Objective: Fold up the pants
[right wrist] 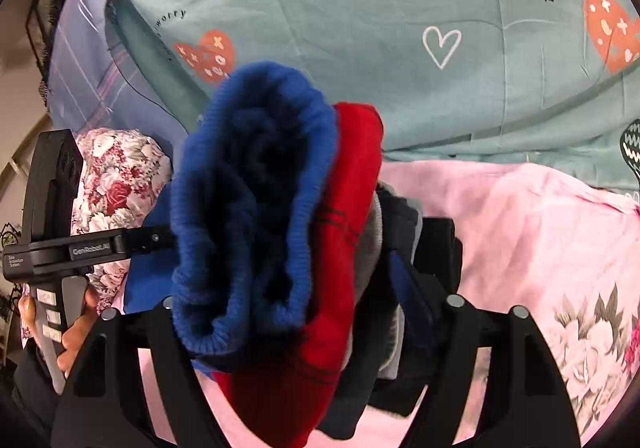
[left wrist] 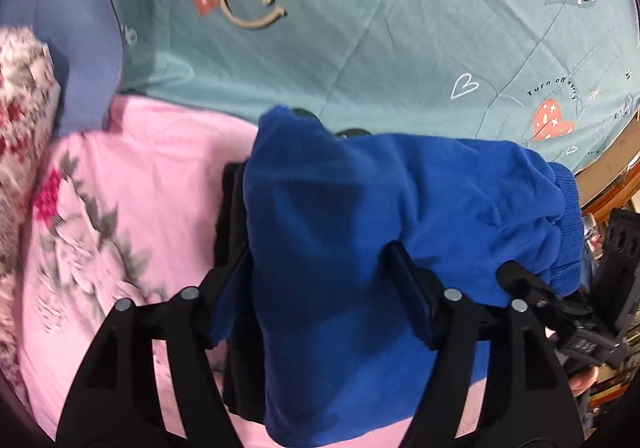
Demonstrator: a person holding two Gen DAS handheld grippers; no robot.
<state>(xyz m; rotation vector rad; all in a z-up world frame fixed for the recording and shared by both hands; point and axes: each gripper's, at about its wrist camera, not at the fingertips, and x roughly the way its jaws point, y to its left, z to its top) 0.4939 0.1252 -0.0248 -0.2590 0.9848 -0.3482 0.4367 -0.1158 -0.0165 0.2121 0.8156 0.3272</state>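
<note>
Blue fleece pants fill the centre of the left wrist view, bunched and draped over the left gripper. Its two black fingers stand moderately apart with a thick fold of the fabric pinched between them. Left of the pants lies a pink floral sheet; a teal quilt printed with hearts spans the upper frame. At the right edge, the ribbed cuff hangs beside the other tool.

In the right wrist view, the left-hand tool sits at the left edge. At centre, the right gripper clamps the bundle: the ribbed blue cuff, then a red layer, then grey and dark layers toward the right finger. The pink sheet occupies the lower right.
</note>
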